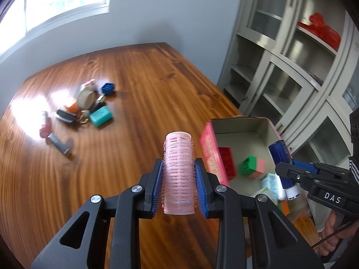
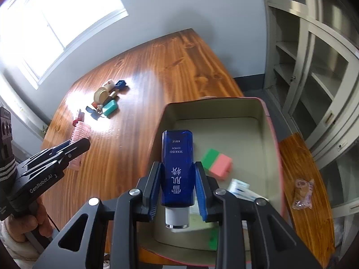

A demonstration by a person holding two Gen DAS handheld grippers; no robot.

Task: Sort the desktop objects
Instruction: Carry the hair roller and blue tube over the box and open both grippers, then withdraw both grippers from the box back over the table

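Two grips loaded: both tools carrying something toward the box.
Left gripper (image 1: 178, 180): fingers nearly closed, blue pads pressed on both sides of a pink hair roller (image 1: 178, 174), held upright at centre of the left view; wooden table (image 1: 139, 85) below it, box just to its right.
Right gripper (image 2: 177, 185): fingers nearly closed on a blue lotion bottle (image 2: 177, 168), white cap toward the camera, base pointing away; hangs over the open box at centre of the right view.
Box (image 1: 246, 123): pink-sided tin, lower right of the left view; already holds a red block (image 1: 227, 161), a green-and-pink block (image 1: 253, 165) and a white packet (image 2: 241, 189).
Pile left to sort: small things clustered at upper left of both views, among them a teal case (image 1: 101, 116) and a blue cup (image 1: 108, 88); well apart from the box.
Risk, roller: soft bristly surface, light; may cling to the pads on release, or roll off the table if let go short of the rim.
Risk, bottle: smooth sides, gripped near the cap end; could slip or tip forward, landing hard on the blocks.
Risk, crowding: the two grippers near each other by the box; a clash of tools likely if both go in together.
Risk, wrapped snack (image 2: 303, 194): lies right of the box near the table edge; a nudge of the box could push it off.
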